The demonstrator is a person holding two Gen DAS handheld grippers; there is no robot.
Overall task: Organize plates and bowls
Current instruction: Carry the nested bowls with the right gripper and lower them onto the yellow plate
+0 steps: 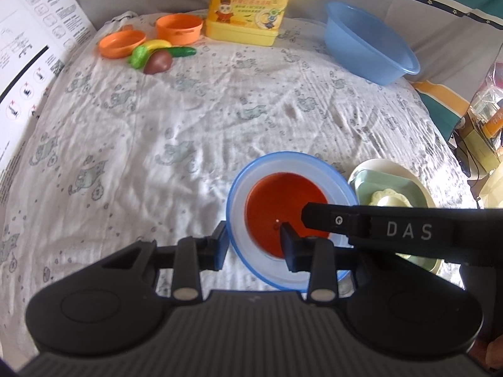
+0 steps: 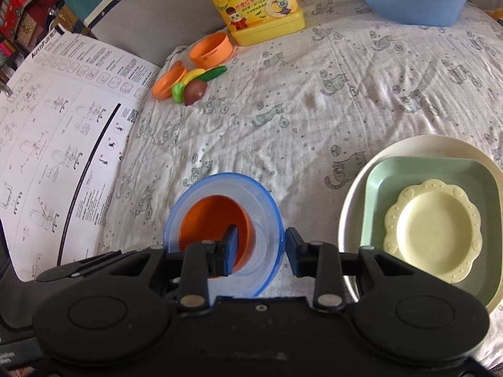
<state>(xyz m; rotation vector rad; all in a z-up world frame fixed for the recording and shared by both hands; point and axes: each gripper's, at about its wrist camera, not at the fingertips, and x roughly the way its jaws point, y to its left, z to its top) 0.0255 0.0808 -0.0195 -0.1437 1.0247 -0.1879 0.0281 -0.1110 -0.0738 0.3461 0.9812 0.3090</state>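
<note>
**Operator:** White cloth (image 1: 188,125) with a cat print covers the whole table, and the middle of it is bare, so that is my open room. On the left edge a printed instruction sheet (image 2: 63,125) leans up. At the far right corner sits a blue basin (image 1: 367,50), and a yellow detergent bottle (image 1: 248,9) stands along the back.

**Observer:** And close to you?

**Operator:** On my right there is a stack: a cream plate (image 2: 424,141), a green dish (image 2: 408,169) in it, and a small scalloped plate (image 2: 433,229) on top. Just beside the stack, apart from it, is the blue-rimmed bowl (image 1: 239,207) with an orange bowl (image 1: 283,201) nested inside.

**Observer:** Where are the tools?

**Operator:** Both point steeply down at that bowl. My left gripper (image 1: 254,246) straddles its left wall, with one finger outside the rim and one inside. My right gripper (image 2: 261,251) straddles the opposite wall the same way. Each looks clamped across the two nested walls. From the right camera the bowl sits tilted.

**Observer:** Anything smaller?

**Operator:** Two orange cups (image 1: 179,26) and some toy fruit (image 1: 157,56) are at the back left, well apart from my hands.
</note>
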